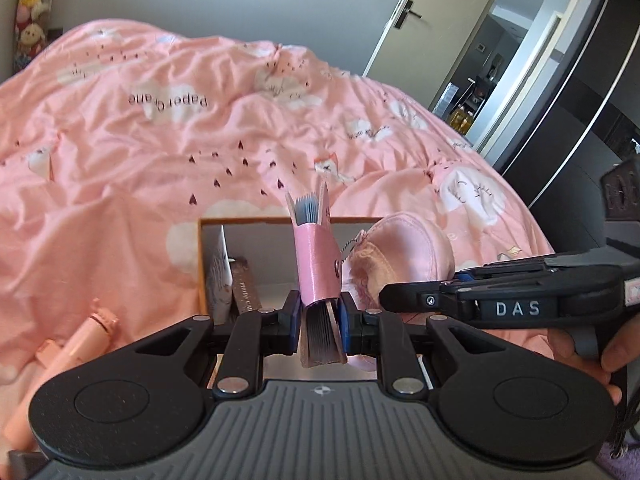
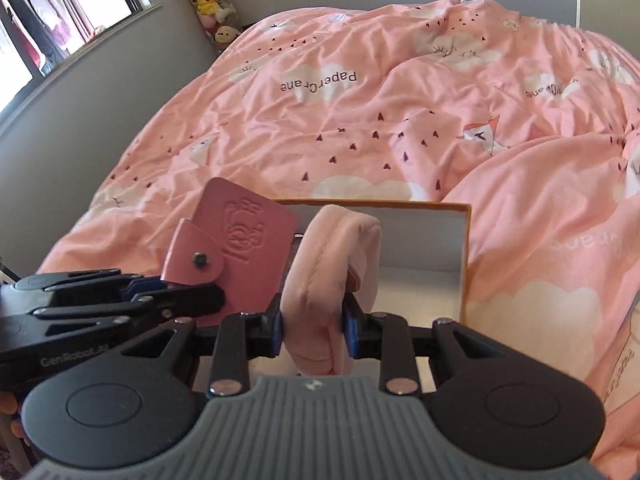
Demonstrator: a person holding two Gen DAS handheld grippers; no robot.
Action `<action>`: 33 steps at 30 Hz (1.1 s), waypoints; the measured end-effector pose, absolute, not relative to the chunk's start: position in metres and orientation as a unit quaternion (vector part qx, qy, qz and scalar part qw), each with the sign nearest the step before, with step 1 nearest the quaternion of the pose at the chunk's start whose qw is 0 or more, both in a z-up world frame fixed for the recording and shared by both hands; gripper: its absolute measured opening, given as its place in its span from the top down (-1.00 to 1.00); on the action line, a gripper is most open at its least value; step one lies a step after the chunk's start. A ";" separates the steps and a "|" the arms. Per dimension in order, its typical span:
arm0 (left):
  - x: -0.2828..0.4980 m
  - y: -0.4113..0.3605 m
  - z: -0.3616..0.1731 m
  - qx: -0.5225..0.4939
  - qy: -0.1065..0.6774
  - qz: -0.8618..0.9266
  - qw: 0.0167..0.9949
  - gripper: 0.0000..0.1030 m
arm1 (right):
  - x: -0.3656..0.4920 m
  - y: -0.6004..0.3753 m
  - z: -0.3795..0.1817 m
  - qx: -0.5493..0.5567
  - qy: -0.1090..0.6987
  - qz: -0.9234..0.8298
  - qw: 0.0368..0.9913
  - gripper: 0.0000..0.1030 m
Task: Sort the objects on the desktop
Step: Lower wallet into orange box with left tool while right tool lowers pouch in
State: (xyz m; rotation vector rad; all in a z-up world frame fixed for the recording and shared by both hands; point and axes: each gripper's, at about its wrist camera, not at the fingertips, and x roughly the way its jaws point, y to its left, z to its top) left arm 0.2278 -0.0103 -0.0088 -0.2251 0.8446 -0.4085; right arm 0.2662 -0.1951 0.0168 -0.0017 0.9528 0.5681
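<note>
Two grippers work over a pink bed, each with something clamped between its pads.

From the left wrist camera, the left gripper (image 1: 319, 322) has its jaws drawn close on the lower end of a pink card holder (image 1: 317, 264), which stands nearly upright with its fanned sleeves showing at top and bottom. Behind and below it is an orange-rimmed box (image 1: 203, 258) resting on the pink duvet (image 1: 160, 152); a few flat packets (image 1: 230, 284) stand against the box's left inner wall. Just right of the card holder is a pink satin eye mask (image 1: 400, 256), and the right gripper (image 1: 390, 300) reaches in from the right edge, its black fingers ending at the mask. A hand (image 1: 580, 344) grips that tool's handle. A peach-coloured tube (image 1: 86, 336) lies on the duvet at lower left, outside the box.

From the right wrist camera, the right gripper (image 2: 313, 326) is partly closed on the folded eye mask (image 2: 332, 272), whose padded bulk fills the gap between the blue pads and arches over the box (image 2: 466, 264). The box's white interior is visible to the right of the mask. The left gripper (image 2: 212, 298) enters from the left with the card holder (image 2: 236, 248) pinched in its tip, snap flap facing the camera, just left of the mask. The duvet (image 2: 400, 120) spreads behind.
</note>
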 end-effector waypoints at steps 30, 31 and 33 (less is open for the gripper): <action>0.288 -0.044 -0.071 -0.072 0.494 -0.122 0.858 0.59 | 0.294 -0.183 -0.042 -0.048 0.461 0.266 0.846 0.32; 0.288 -0.043 -0.071 -0.077 0.493 -0.123 0.858 0.59 | 0.288 -0.182 -0.042 -0.057 0.455 0.273 0.846 0.23; 0.288 -0.042 -0.071 -0.085 0.493 -0.124 0.857 0.59 | 0.276 -0.177 -0.043 -0.070 0.446 0.291 0.843 -0.09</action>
